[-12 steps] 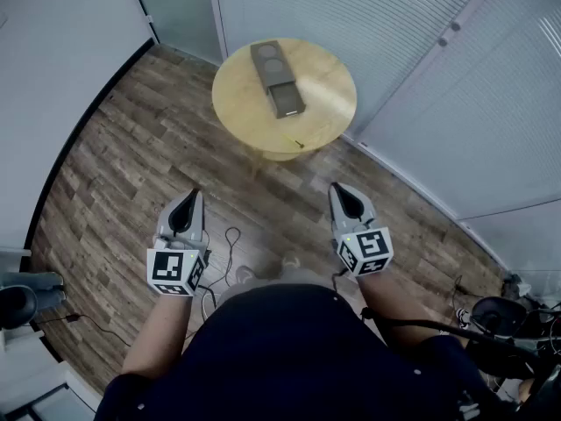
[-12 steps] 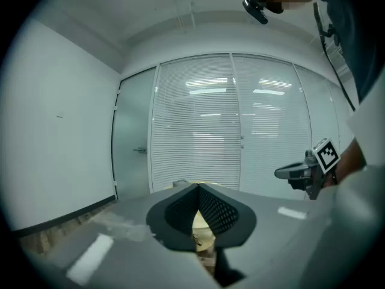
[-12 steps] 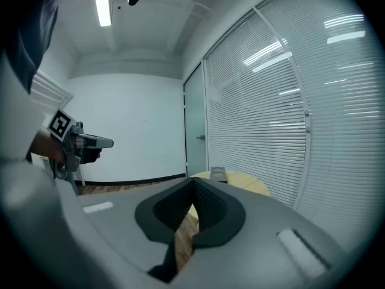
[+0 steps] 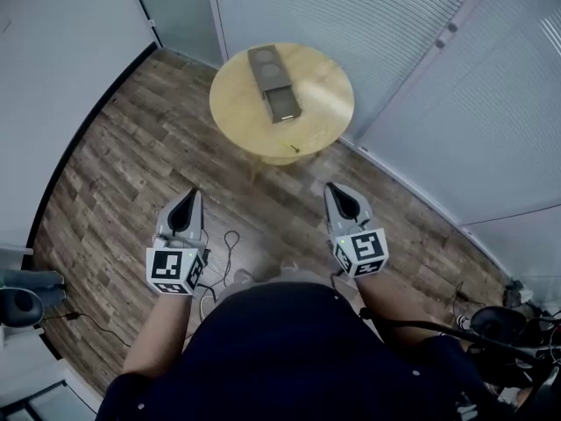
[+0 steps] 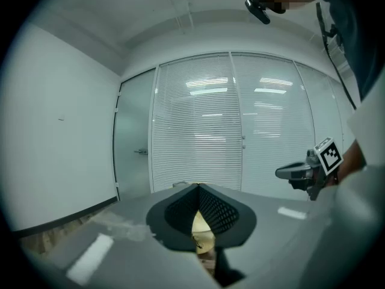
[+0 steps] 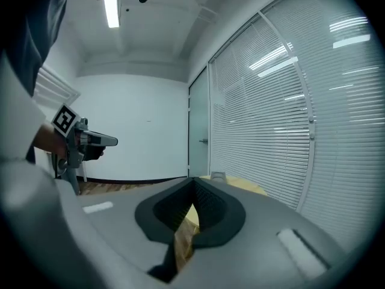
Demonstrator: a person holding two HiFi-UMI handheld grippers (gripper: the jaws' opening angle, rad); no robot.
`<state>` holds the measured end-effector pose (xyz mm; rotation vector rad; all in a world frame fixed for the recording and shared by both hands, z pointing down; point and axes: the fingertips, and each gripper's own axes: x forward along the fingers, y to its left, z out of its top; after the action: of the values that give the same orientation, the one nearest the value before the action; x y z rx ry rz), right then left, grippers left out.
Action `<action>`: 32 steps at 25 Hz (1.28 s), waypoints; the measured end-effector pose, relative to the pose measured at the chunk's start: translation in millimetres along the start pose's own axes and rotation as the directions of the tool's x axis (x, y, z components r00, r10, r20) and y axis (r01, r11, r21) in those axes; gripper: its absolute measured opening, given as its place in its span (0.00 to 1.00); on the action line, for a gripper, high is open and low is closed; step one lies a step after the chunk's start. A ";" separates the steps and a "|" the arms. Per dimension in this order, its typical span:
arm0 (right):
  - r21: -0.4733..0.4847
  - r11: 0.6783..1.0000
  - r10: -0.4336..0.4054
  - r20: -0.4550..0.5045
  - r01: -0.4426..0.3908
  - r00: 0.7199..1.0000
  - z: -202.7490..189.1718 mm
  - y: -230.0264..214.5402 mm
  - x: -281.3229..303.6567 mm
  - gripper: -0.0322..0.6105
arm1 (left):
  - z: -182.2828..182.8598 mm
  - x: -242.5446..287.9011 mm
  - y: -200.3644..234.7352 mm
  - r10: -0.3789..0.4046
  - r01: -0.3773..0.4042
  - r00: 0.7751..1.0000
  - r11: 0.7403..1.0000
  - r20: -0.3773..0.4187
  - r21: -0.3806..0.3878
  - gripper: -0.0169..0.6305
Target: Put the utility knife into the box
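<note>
**Surface** (image 4: 326, 82): round, pale wood, at 12 o'clock from the person and well apart from both grippers. It carries both of the task's things.

**Box** (image 4: 273, 82): grey and long, lying left of the surface's centre. Its length runs roughly from 12 to 6 o'clock. The near end is drawn out as an open tray facing the person, which looks ready to take the knife.

**Utility knife** (image 4: 295, 149): a small slim thing near the surface's rim, at 5 o'clock from the box and apart from it. It is too small to confirm, but is judged to be the knife. It lies outside the box with nothing touching it.

**Left gripper** (image 4: 193, 194): fingers clenched together with nothing between them. It is held low before the body at 7 o'clock from the surface, aimed toward it.

**Right gripper** (image 4: 332, 189): fingers likewise clenched and empty. It sits at 5 o'clock from the surface, level with its partner. Being on the knife's side, it is judged the likelier one to reach.

**Status**: the task looks to be at its start. The approach is not yet made, and the fingers must part before any grasp.
</note>
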<state>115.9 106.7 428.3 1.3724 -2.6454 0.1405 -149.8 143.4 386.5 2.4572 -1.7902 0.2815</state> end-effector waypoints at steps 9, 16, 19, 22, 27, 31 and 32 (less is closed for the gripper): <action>0.000 0.998 0.069 -0.021 -0.069 0.997 -11.7 -21.9 6.7 0.06 | -7.1 22.8 -29.0 0.047 -0.047 0.999 0.999 0.002 -0.013 0.03; 0.027 0.998 0.051 -0.079 -0.049 0.996 -24.0 -36.6 33.1 0.06 | -5.0 43.9 -27.6 0.015 -0.015 1.000 1.000 -0.002 -0.001 0.03; 0.017 1.000 0.025 -0.097 -0.023 0.995 -20.8 -42.3 50.6 0.06 | -3.1 63.5 -11.5 0.001 -0.001 1.000 1.000 0.002 -0.001 0.03; -0.001 1.000 0.021 -0.109 -0.021 0.994 -15.1 -41.8 68.1 0.06 | 4.5 83.9 1.5 -0.031 0.031 0.999 1.000 0.016 -0.004 0.03; -0.010 1.000 -0.010 -0.162 0.009 0.987 -17.1 -48.2 109.7 0.06 | 16.2 126.9 29.5 -0.096 0.096 0.995 0.995 0.036 0.013 0.03; -0.005 0.999 -0.051 -0.189 0.051 0.981 -15.9 -51.6 140.4 0.06 | 17.0 163.7 52.6 -0.151 0.151 0.988 0.988 0.031 0.001 0.03; -0.008 0.998 -0.065 -0.200 0.065 0.978 -16.5 -52.4 147.8 0.06 | 18.5 172.8 57.3 -0.166 0.166 0.986 0.986 0.032 -0.003 0.03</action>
<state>76.6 -39.6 472.1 1.3643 -2.4331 0.2550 -151.1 -39.0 400.9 2.6008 -1.5809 0.2253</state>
